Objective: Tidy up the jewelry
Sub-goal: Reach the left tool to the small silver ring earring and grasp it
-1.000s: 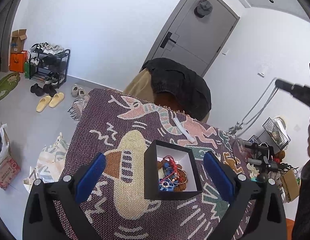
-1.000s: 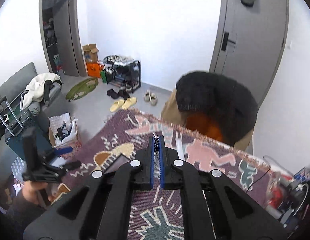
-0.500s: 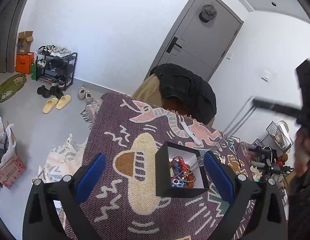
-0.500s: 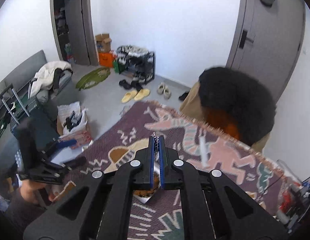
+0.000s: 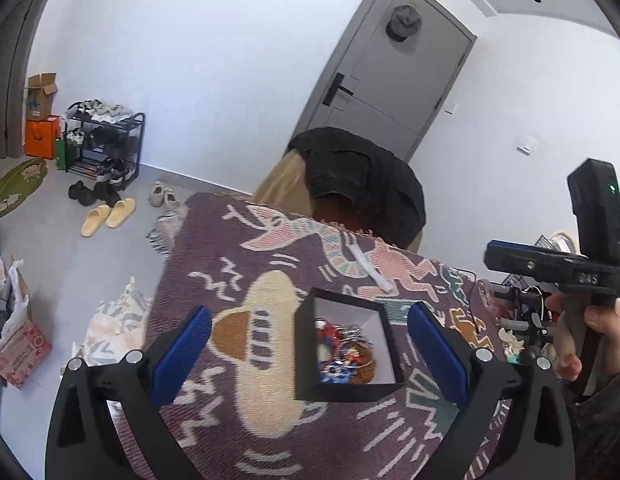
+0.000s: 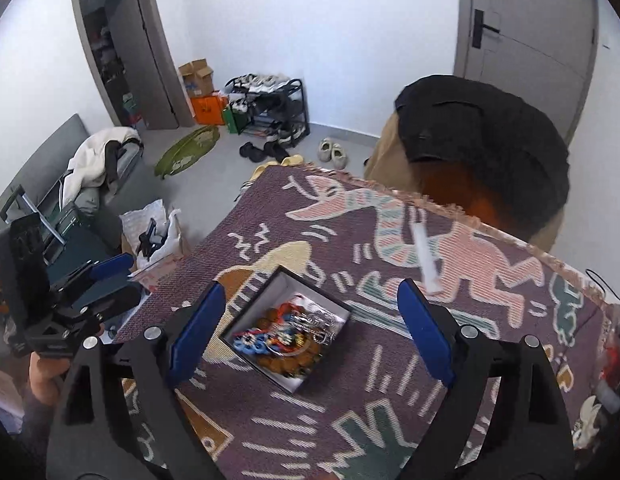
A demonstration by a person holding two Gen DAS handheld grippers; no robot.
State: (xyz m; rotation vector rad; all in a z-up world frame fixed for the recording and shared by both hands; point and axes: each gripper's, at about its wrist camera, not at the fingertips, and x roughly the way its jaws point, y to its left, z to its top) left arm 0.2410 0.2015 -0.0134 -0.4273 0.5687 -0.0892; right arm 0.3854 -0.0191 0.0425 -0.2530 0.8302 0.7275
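Jewelry [image 6: 287, 334] lies tangled inside the black box [image 6: 253, 362] on the patterned cloth [image 6: 490, 280]. Left gripper [image 5: 305, 350] and right gripper [image 6: 305, 326], both wide open and empty, hover above it; grabbing one strand could drag others out.

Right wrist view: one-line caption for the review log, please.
Open right gripper poised above a black box of mixed jewelry on a patterned woven cloth, nothing grasped.

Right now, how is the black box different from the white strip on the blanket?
The black box is square, open-topped and holds colourful jewelry. The white strip is long, thin, flat and holds nothing. The box lies nearer both grippers; the strip lies farther off. Both rest on the patterned blanket.
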